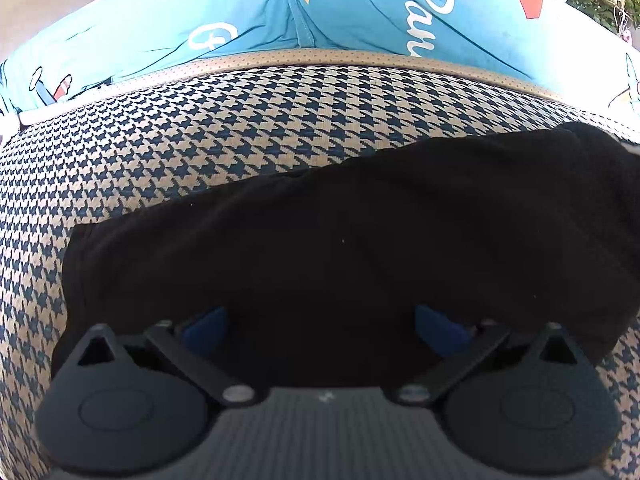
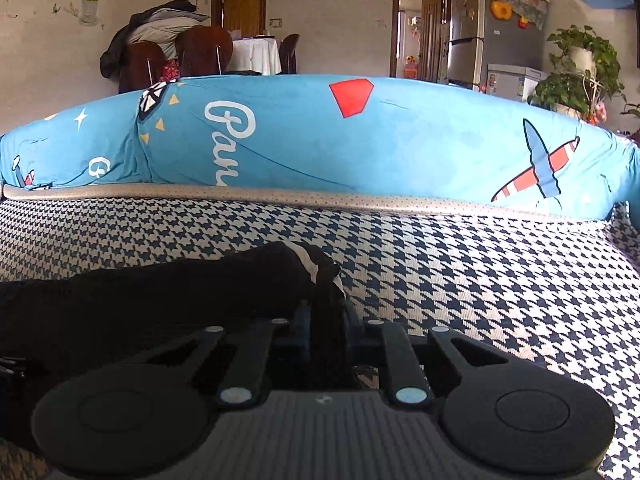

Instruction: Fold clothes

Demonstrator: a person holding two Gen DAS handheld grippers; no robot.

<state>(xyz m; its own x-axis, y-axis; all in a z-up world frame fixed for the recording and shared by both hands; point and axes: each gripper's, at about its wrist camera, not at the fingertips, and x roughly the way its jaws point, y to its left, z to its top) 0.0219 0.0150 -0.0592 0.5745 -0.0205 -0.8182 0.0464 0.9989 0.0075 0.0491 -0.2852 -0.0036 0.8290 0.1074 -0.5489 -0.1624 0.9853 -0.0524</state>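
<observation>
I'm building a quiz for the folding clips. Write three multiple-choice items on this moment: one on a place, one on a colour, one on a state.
1. Where does the black garment lie?
A. On the houndstooth cover
B. On a wooden floor
C. On the white tablecloth

2. What colour is the long cushion behind it?
A. Green
B. Bright blue
C. Grey

3. How does the right tool stand?
A. Wide open over bare cover
B. Shut on nothing
C. Shut on black fabric

Answers:
1 A, the checked weave shows all around the garment.
2 B, blue with white script and a red shape.
3 C, a bunched end of the garment runs between its closed jaws, while the left tool stands open.
</observation>
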